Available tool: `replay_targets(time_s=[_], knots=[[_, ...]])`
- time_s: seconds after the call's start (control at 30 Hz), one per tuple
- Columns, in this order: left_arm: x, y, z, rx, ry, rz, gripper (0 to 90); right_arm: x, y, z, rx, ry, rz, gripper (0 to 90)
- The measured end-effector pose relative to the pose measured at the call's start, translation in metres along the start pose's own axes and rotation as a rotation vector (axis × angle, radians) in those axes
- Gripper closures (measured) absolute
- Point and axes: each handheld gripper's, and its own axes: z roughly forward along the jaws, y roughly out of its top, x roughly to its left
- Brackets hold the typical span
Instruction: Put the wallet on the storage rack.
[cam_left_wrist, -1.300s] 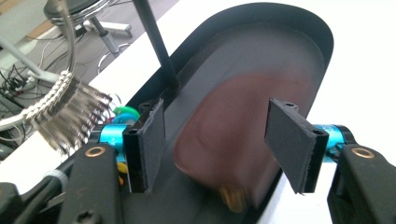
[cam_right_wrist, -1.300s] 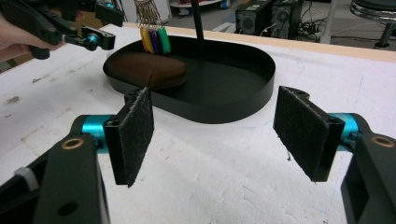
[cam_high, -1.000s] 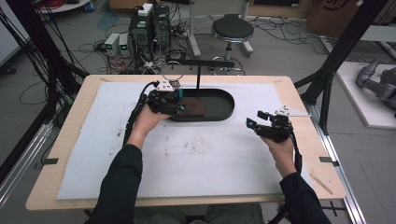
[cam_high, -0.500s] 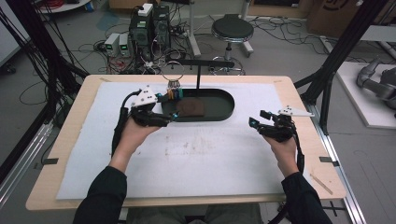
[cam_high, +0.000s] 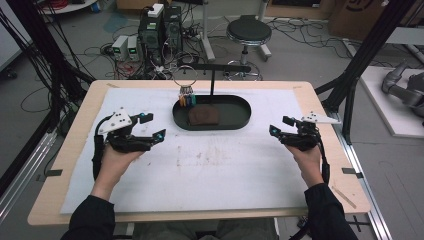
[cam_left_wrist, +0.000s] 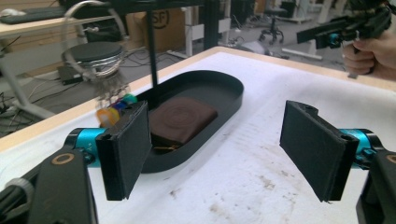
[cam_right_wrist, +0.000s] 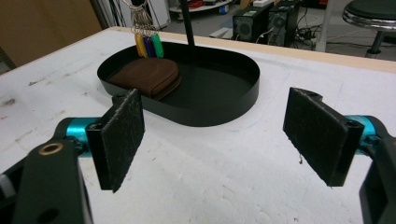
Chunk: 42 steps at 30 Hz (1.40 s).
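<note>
Currently: black tray (cam_high: 235, 122) near worktop's far edge, middle, brown pouch (cam_high: 203, 116) inside, coloured key tags (cam_high: 187, 99) at its left end. Left gripper (cam_high: 152, 126) near left edge, right gripper (cam_high: 281, 125) near right edge; jaws wide, holding nothing.

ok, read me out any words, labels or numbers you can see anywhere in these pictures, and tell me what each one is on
"SF": on the cardboard box behind the table, in the left gripper view; part of the print is hidden behind the black post.
A dark printed mark on the cardboard box at the far right of the high view: cut off, too blurred to read.
Black tray, brown pouch, coloured key tags: no readable text.
</note>
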Motion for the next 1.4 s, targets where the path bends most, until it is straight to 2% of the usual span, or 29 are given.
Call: replay_targets(time_s=[0.37, 0.57, 0.7, 1.0, 1.4], knots=[[0.024, -0.023, -0.018, 0.026, 0.076, -0.073, 24.2, -0.003, 0.000, 0.006, 0.010, -0.007, -0.008, 20.4], [0.032, -0.029, -0.027, 0.013, 0.108, -0.102, 23.8, -0.003, 0.000, 0.007, 0.012, -0.011, -0.011, 20.4], [0.035, -0.032, -0.028, 0.009, 0.114, -0.122, 23.8, -0.004, 0.000, 0.007, 0.016, -0.012, -0.010, 20.4], [0.037, -0.033, -0.028, 0.002, 0.121, -0.119, 23.8, -0.004, -0.001, 0.006, 0.024, -0.014, -0.011, 20.4], [0.037, -0.035, -0.026, 0.018, 0.130, -0.113, 23.8, -0.004, -0.001, 0.004, 0.028, -0.019, -0.014, 20.4]])
